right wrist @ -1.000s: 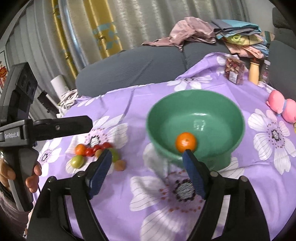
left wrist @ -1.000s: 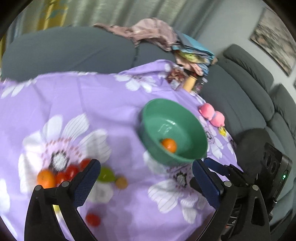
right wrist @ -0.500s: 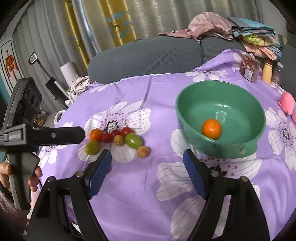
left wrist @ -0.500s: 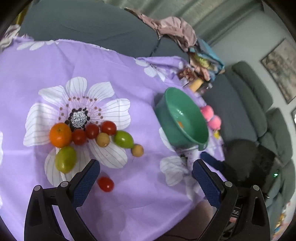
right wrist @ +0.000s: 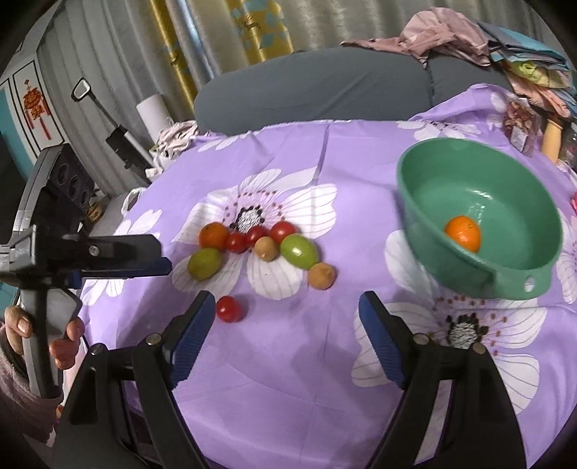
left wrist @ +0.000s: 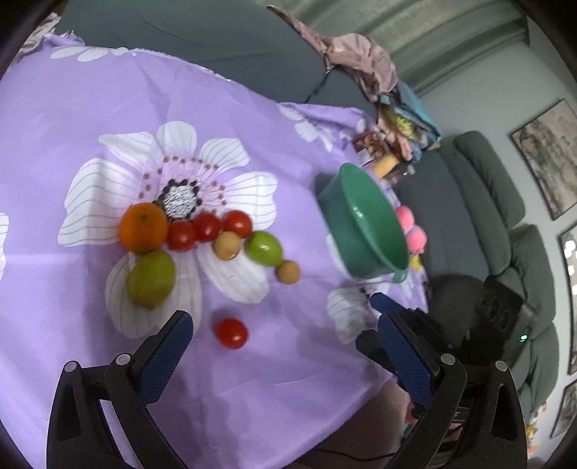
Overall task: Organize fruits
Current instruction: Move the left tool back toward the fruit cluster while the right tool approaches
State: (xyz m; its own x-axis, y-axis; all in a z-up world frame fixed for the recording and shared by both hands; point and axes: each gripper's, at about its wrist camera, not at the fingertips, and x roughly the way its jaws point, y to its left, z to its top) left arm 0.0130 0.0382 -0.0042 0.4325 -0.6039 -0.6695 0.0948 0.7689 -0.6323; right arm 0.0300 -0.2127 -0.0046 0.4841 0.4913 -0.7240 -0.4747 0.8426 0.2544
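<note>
Soft, even indoor light falls from above, so the purple tablecloth [right wrist: 288, 360] is bright and the fruit casts only faint, short shadows. A pale glare patch sits inside the green bowl [right wrist: 479, 202], which looks smeared with motion blur in the left wrist view [left wrist: 364, 223]. Both fisheye pictures bend strongly toward the edges, with dark corners, and the far sofa [left wrist: 505, 231] and curtain [right wrist: 252, 29] are soft and dimmer.

Black gripper [left wrist: 285, 350] frames, blue ribbed pads [right wrist: 191, 328]
</note>
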